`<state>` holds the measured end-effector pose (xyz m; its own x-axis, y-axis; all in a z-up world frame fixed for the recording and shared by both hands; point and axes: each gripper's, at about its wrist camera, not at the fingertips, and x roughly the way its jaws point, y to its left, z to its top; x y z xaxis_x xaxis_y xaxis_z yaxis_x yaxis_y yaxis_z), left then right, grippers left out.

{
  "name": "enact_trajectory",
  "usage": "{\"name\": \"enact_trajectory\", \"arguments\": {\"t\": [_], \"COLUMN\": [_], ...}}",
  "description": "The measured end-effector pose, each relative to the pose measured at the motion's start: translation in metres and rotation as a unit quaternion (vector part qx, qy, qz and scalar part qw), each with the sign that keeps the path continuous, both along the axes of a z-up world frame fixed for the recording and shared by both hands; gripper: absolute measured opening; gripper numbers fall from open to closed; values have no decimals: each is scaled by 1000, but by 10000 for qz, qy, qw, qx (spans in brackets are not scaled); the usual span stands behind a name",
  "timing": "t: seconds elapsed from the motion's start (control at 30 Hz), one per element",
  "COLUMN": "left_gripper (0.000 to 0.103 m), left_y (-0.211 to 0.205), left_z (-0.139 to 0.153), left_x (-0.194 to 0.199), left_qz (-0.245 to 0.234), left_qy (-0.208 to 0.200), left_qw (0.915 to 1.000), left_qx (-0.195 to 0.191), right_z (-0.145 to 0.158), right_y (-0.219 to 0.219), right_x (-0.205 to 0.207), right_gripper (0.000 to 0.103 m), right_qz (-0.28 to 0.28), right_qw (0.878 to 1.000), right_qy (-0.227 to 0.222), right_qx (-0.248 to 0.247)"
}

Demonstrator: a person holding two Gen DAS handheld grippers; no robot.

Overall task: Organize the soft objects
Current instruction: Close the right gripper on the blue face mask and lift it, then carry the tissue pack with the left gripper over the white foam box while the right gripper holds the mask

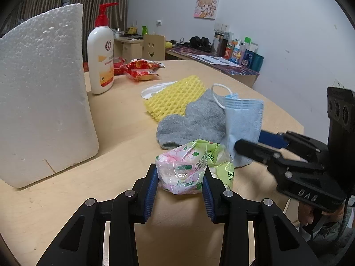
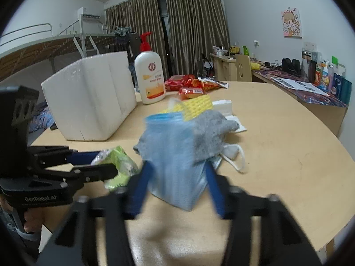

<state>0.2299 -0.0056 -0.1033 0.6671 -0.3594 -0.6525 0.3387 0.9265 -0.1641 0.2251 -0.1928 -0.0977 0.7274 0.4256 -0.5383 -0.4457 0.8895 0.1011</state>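
Observation:
My left gripper (image 1: 180,185) is shut on a crinkly floral tissue pack (image 1: 188,168), green and pink, low over the table; it also shows in the right wrist view (image 2: 117,161). My right gripper (image 2: 177,184) is closed around a blue cloth (image 2: 173,155) together with a grey sock (image 2: 210,133), blurred by motion. In the left wrist view the blue cloth (image 1: 244,122), grey sock (image 1: 195,124), a white-looped face mask (image 1: 224,95) and a yellow foam net (image 1: 175,97) lie bunched together behind the pack.
A white foam box (image 1: 42,102) stands at the left, a lotion pump bottle (image 1: 101,59) behind it. Red snack packets (image 1: 139,68) lie at the far side. A white tissue (image 2: 224,106) lies behind the pile. The table edge (image 2: 332,232) curves at the right.

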Motion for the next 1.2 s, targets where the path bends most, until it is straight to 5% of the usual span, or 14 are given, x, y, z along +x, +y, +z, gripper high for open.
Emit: {"name": "enact_trajectory", "arguments": {"t": [0.33, 0.4, 0.93, 1.2], "left_gripper": [39, 39, 39, 39], "left_y": [-1, -1, 8, 15], "left_z": [1, 1, 6, 32], "left_x": [-1, -2, -7, -31], "left_qz": [53, 67, 379, 568], "left_qy": [-22, -38, -31, -375], "left_qw": [10000, 10000, 9993, 9976], "left_qx": [15, 17, 19, 86], "right_z": [-14, -14, 9, 25], "right_y": [15, 17, 2, -4], "right_x": [-3, -4, -14, -16], "right_gripper": [25, 6, 5, 5], "right_qz": [390, 422, 321, 278], "right_qw": [9989, 9987, 9992, 9983], "right_qy": [204, 200, -169, -263], "right_qx": [-163, -210, 156, 439]}}
